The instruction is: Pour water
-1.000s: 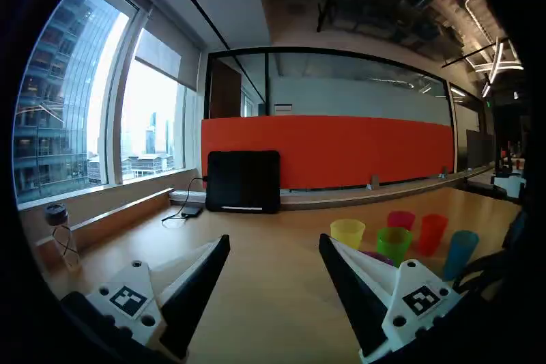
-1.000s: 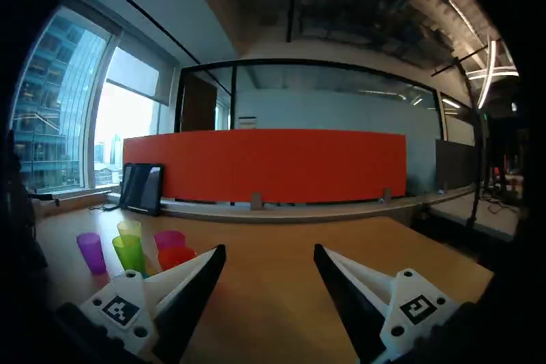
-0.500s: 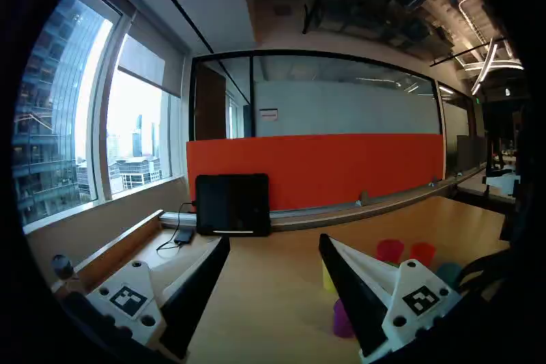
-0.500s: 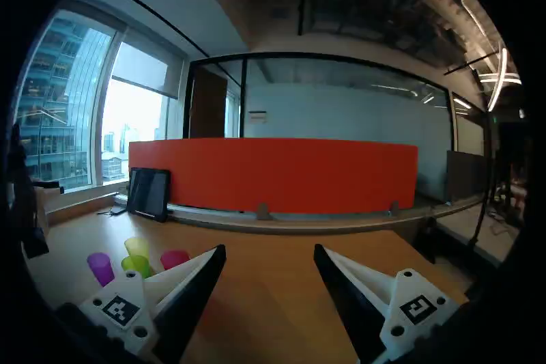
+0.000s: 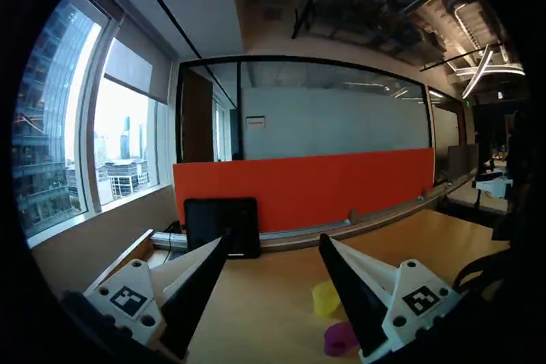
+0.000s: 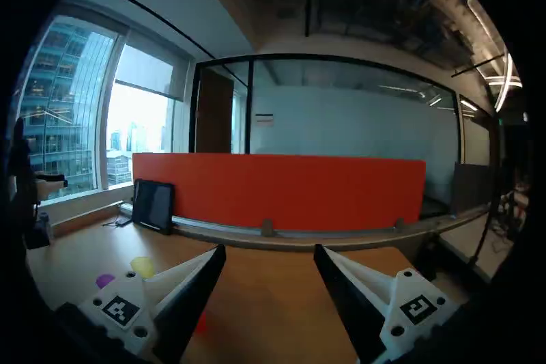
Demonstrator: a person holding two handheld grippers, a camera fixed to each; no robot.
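Here, approach step, nothing poured yet: left gripper (image 5: 271,241) and right gripper (image 6: 268,249) wide open, empty, facing orange partition (image 5: 307,186). Yellow cup (image 5: 326,298), purple cup (image 5: 339,338) below partition. Next: descend, grasp 1 cup.

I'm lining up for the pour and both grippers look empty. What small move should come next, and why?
Probably tip the left gripper down toward the yellow cup and purple cup. It is open and empty, and both cups sit low, close by one finger, not centred between the two. The right gripper is open and empty too.
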